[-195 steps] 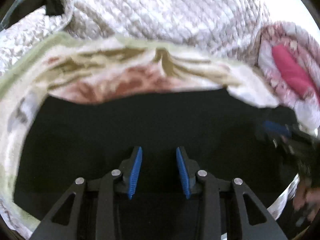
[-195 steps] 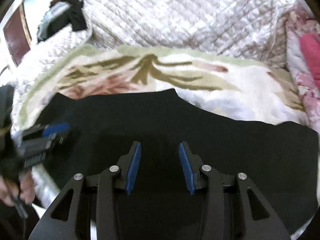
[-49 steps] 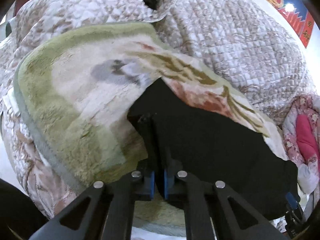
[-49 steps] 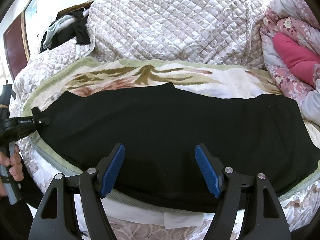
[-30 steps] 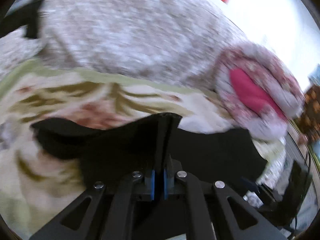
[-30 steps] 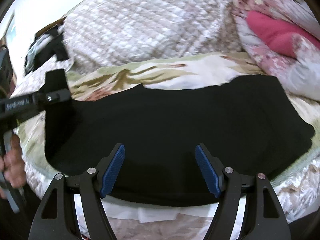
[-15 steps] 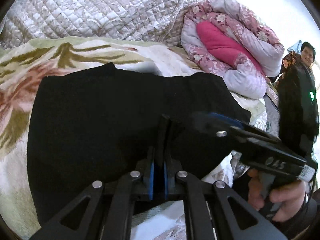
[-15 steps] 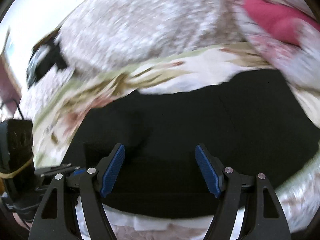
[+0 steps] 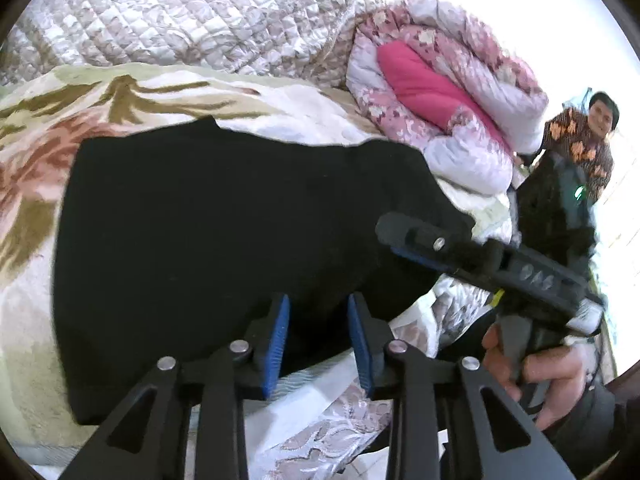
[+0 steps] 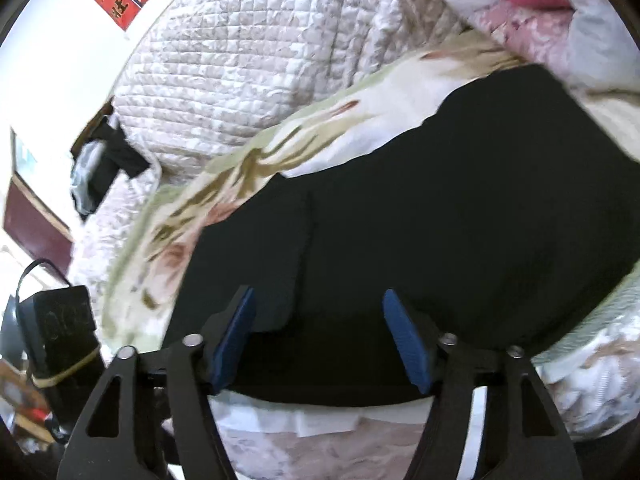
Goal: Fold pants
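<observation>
Left wrist view: the left gripper [image 9: 318, 334], blue pads, is spreading its jaws above the near edge of the black fabric pants [image 9: 224, 216], pinching nothing. Just beyond, the right gripper [image 10: 316, 332] is narrowing its wide jaws over the same cloth, not yet clamped. The pants lie doubled on the flowered plush blanket [image 9: 48, 120]. The first fold looks laid; next comes gripping one end for the second.

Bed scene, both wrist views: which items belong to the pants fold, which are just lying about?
Job:
- black pants, lying folded on the blanket
- left gripper, fingers opening, nothing pinched
- right gripper, fingers closing, not pressing the cloth

Lying about:
- floral blanket under the pants
- quilted cover
- rolled pink quilt
- dark clothes at the bed's far end
</observation>
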### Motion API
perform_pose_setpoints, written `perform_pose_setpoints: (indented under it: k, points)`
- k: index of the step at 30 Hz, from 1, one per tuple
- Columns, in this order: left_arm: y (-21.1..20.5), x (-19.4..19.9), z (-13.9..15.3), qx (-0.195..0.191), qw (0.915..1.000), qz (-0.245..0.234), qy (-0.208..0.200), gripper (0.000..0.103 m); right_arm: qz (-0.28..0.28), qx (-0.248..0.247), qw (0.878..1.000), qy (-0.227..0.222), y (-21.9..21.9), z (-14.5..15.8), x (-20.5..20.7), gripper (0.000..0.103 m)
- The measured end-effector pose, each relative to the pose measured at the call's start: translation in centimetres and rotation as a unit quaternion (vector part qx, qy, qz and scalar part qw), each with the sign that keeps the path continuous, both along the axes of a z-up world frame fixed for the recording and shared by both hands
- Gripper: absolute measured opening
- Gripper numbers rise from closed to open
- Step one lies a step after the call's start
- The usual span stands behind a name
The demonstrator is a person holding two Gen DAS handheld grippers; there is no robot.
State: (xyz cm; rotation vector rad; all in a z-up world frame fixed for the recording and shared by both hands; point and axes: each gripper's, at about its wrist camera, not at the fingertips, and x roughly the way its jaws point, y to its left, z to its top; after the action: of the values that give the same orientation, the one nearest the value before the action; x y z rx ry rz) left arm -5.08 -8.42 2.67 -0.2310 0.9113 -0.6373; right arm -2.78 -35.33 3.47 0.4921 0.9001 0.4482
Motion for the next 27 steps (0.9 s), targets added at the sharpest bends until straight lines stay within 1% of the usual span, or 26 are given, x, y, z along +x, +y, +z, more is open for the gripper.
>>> perform_pose_setpoints:
  k: [2,5,7,9,12,14,16,18,19,21,24,26,27]
  points:
    - [1.5,0.3,0.8,0.010,0.9995,0.029,-0.012,0.033,0.016,0.012,1.000,0.007,0.7,-0.3,0.4,0.049]
    - [4.2,1.4,1.7,0.045,0.9952,0.080,-0.034,0.035,0.034,0.006,0.999,0.018,2.1,-0.6,1.6,0.045]
    - [5.8,2.5,1.5,0.076,0.9904,0.110,-0.034,0.036,0.042,-0.001,0.999,0.028,3.1,-0.9,2.8,0.043]
    - [7.0,3.2,1.0,0.092,0.9863,0.133,-0.032,0.036,0.049,-0.005,0.998,0.032,3.7,-1.1,3.8,0.042]
    - [8.6,3.6,-0.2,0.078,0.9840,0.159,-0.016,0.036,0.057,0.003,0.998,0.039,4.1,-1.5,4.9,0.038]
    - [9.1,3.7,-1.1,0.070,0.9836,0.166,-0.003,0.036,0.061,0.010,0.997,0.048,4.2,-2.1,5.7,0.028]
    - [9.3,3.7,-1.6,0.068,0.9838,0.166,0.002,0.036,0.060,0.020,0.996,0.057,4.1,-2.4,6.3,0.023]
    - [9.3,3.6,-1.7,0.067,0.9838,0.166,0.000,0.036,0.063,0.023,0.996,0.062,4.2,-2.5,6.8,0.012]
    - [9.3,3.6,-1.7,0.067,0.9838,0.166,0.000,0.036,0.066,0.023,0.995,0.066,4.3,-2.5,6.9,0.003]
    - [9.3,3.6,-1.7,0.066,0.9838,0.167,0.000,0.036,0.068,0.026,0.996,0.060,4.4,-2.0,6.9,0.003]
    - [9.2,3.7,-1.7,0.065,0.9837,0.168,-0.002,0.036,0.066,0.027,0.997,0.034,4.0,-0.8,6.7,0.003]
    - [9.2,3.6,-1.7,0.064,0.9837,0.168,-0.003,0.036,0.057,0.018,0.998,0.036,3.7,-1.2,7.1,0.003]
    - [9.1,3.6,-1.7,0.064,0.9837,0.168,-0.004,0.036,0.050,0.015,0.998,0.046,3.4,-1.9,7.3,0.003]
